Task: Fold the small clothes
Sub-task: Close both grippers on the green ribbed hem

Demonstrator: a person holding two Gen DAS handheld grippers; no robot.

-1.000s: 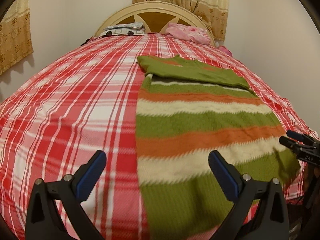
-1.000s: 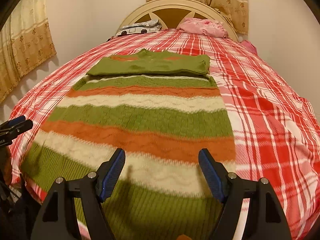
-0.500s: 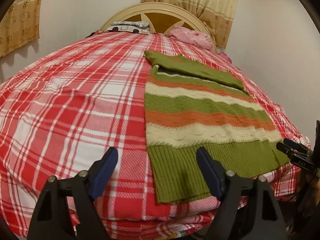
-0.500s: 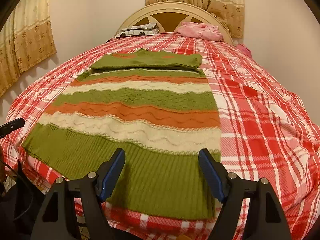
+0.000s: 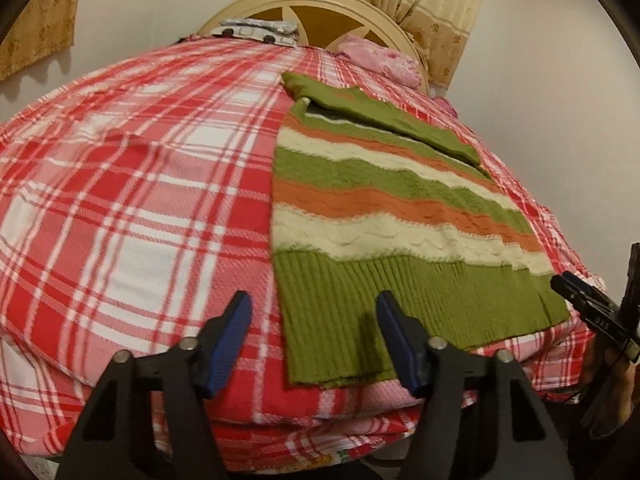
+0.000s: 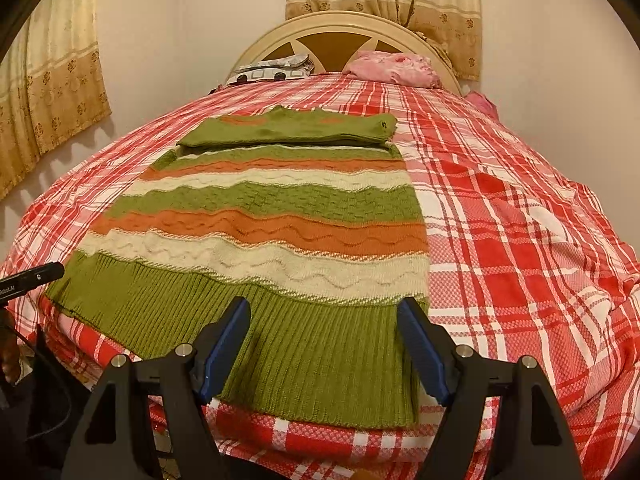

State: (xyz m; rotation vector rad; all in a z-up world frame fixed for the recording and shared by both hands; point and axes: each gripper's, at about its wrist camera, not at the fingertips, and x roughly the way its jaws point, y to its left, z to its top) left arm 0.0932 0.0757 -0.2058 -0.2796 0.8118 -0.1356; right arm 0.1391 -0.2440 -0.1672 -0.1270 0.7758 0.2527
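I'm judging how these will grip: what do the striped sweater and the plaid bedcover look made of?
The striped sweater looks like thick knitted yarn, maybe wool or acrylic: a ribbed green hem, wavy cable texture and a matte, fuzzy surface. The plaid bedcover looks like woven cotton-type cloth with a fine pebbled weave, matte and thin, creasing softly.

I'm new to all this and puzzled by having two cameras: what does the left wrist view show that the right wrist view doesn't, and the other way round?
Only the left wrist view shows the wide stretch of plaid bedspread beside the sweater's left edge, and the left gripper, whose jaws are closing with the hem corner between them, not yet pinched. Only the right wrist view shows the long curtain on the left wall and the right gripper, open over the hem. Both show the striped sweater, sleeves folded across the top, the headboard and the pink pillow.
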